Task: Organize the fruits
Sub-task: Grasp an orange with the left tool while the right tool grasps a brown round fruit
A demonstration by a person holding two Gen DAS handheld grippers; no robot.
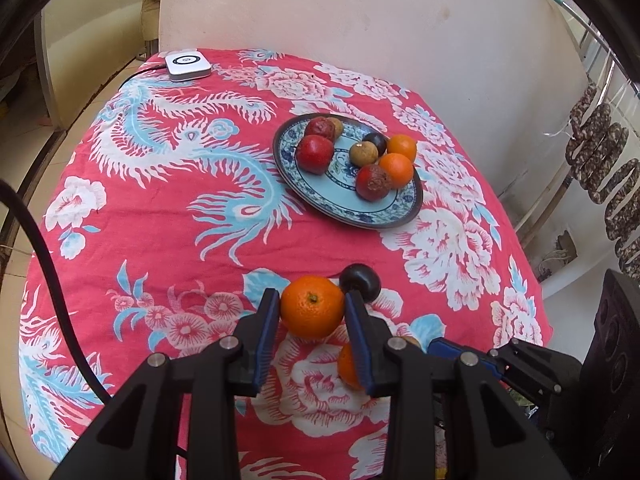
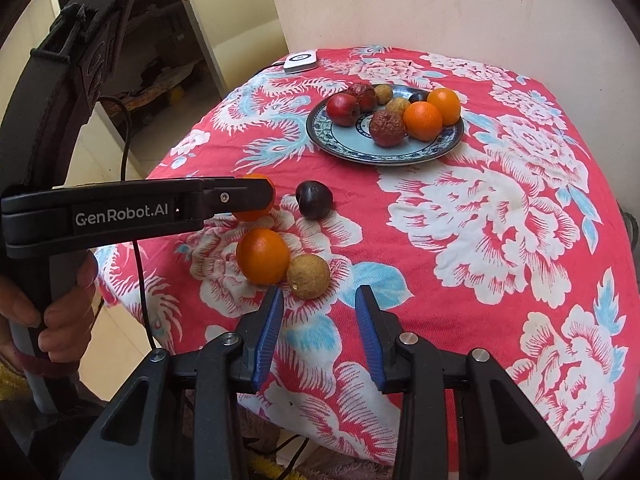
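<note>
My left gripper (image 1: 312, 308) is shut on an orange (image 1: 313, 306) and holds it just above the red floral cloth; from the right wrist view this orange (image 2: 256, 216) is half hidden behind the left gripper's finger. A dark plum (image 1: 360, 281) (image 2: 314, 199) lies just beyond it. A second orange (image 2: 263, 256) and a tan round fruit (image 2: 308, 277) lie on the cloth just ahead of my right gripper (image 2: 320, 304), which is open and empty. A blue patterned plate (image 1: 384, 216) (image 2: 348, 146) further back holds several fruits: oranges, red apples, tan fruits, a dark plum.
A white square device (image 1: 187, 65) with a cable sits at the table's far left corner. A pale wall stands behind the table. The table's edge drops off at left and front. Dried sausages (image 1: 604, 160) hang at the right.
</note>
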